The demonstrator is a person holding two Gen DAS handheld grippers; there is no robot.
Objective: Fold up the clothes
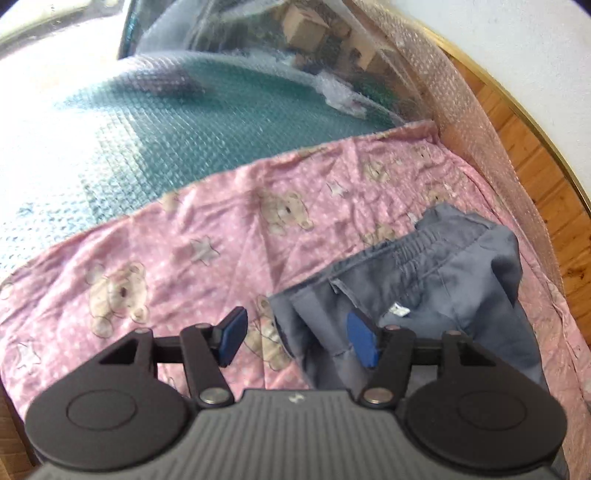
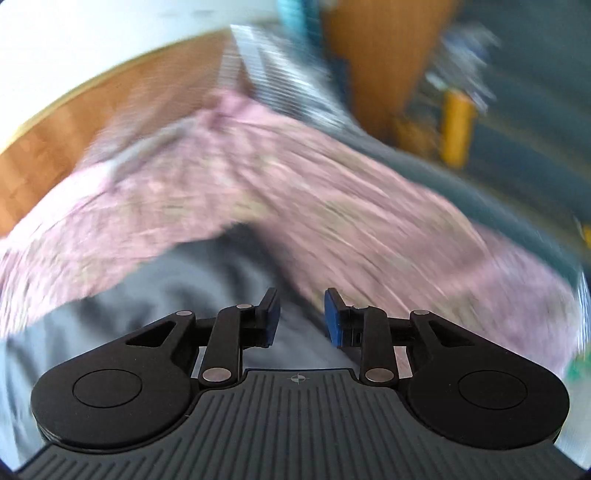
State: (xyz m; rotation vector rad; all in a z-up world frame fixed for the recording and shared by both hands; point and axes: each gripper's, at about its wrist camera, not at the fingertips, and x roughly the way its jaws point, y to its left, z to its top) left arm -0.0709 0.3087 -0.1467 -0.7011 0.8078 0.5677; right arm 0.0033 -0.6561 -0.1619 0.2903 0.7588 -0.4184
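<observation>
Nearest in the left wrist view, the left gripper (image 1: pixel 295 338) is hanging with its fingers (image 1: pixel 232 341) released, a wide gap between the blue pads and nothing caught there. The pad toward three o'clock is showing in front of the grey cloth below, but whether it is touching that cloth cannot be told.

The right gripper (image 2: pixel 300 319) is also standing released, its fingers (image 2: pixel 271 319) parted by a narrower gap with only grey cloth visible beneath, none pinched. That view is smeared by motion, so fine detail is lost.

Just past the left fingers, toward three o'clock, the grey trousers (image 1: pixel 424 295) are lying folded over on themselves, soft and matte, with a gathered elastic waistband at about one o'clock and a small white label near the middle. One side is bunching up in a rounded hump at the far edge. Judging from how they are lying, a fold is probably set down and both grippers are letting go so the cloth keeps its shape.

Under them, the pink sheet (image 1: pixel 192 236) is spreading wide from nine to three o'clock, thin, creased, printed with bears and stars; it seems to be serving as a clean work surface.

Farther off, toward eleven o'clock, green-tinted bubble wrap (image 1: pixel 192 107) is covering a mattress-like surface, dimpled and shiny. At two o'clock a wooden floor (image 1: pixel 532 155) is showing, and cardboard boxes (image 1: pixel 306 26) are sitting at twelve.
</observation>
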